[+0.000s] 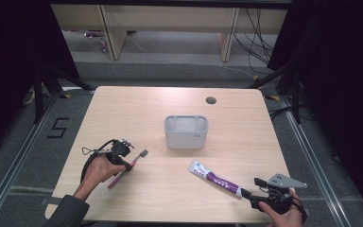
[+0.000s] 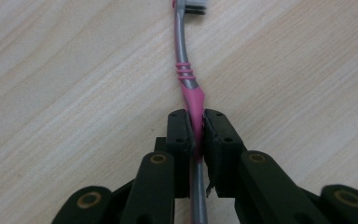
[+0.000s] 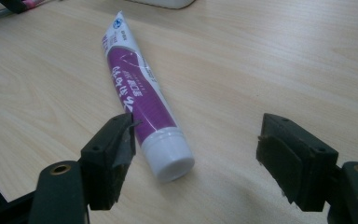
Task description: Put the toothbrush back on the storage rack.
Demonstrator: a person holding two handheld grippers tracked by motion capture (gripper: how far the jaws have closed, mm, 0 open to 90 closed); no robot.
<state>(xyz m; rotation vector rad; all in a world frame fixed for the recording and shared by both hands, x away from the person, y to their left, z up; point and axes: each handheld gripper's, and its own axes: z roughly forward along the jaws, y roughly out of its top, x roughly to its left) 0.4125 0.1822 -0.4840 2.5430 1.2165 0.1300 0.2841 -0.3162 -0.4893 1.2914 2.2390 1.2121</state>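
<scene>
High view: left hand-held gripper (image 1: pixel 131 163) clamped on pink-and-grey toothbrush (image 1: pixel 128 167), lying on desk (image 1: pixel 137 104) left of grey holder (image 1: pixel 186 132). Right hand-held gripper (image 3: pixel 193 154) spread wide, nothing gripped, cap end of purple toothpaste tube (image 3: pixel 140 95) just inside one jaw, flat on desk.

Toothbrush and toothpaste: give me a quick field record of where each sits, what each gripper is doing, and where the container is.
toothbrush: flat on the table, pink and grey, bristle end pointing away from the left gripper
left gripper: shut on the handle's pink part
toothpaste tube: lying flat, purple and white, cap toward the right gripper
right gripper: open, jaws either side of the cap, not touching
container: grey-white, mid-table, beyond both items
</scene>
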